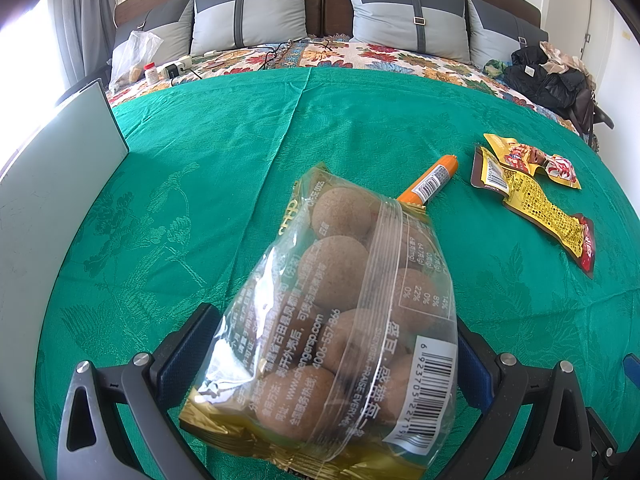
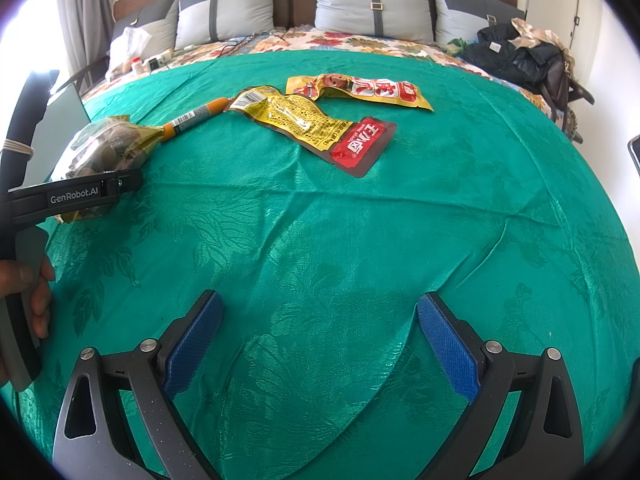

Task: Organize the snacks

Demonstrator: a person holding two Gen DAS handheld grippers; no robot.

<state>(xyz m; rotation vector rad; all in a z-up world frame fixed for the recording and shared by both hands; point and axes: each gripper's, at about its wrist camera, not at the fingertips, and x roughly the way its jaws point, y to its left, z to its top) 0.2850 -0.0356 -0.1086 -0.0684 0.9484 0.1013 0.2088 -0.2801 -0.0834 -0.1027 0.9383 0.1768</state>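
Left wrist: my left gripper (image 1: 332, 356) clamps the clear bag of round brown snacks (image 1: 340, 312) above the green bedspread (image 1: 200, 160).

Right wrist: my right gripper (image 2: 318, 344) gapes empty; orange sausage stick (image 2: 196, 115) and two yellow-red packets (image 2: 312, 128) remain unsorted.

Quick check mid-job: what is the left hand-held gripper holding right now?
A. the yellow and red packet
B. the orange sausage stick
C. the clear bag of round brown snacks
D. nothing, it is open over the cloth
C: in the left wrist view the left hand-held gripper is closed on the clear bag of round brown snacks, while the orange sausage stick lies on the green cloth beyond it.
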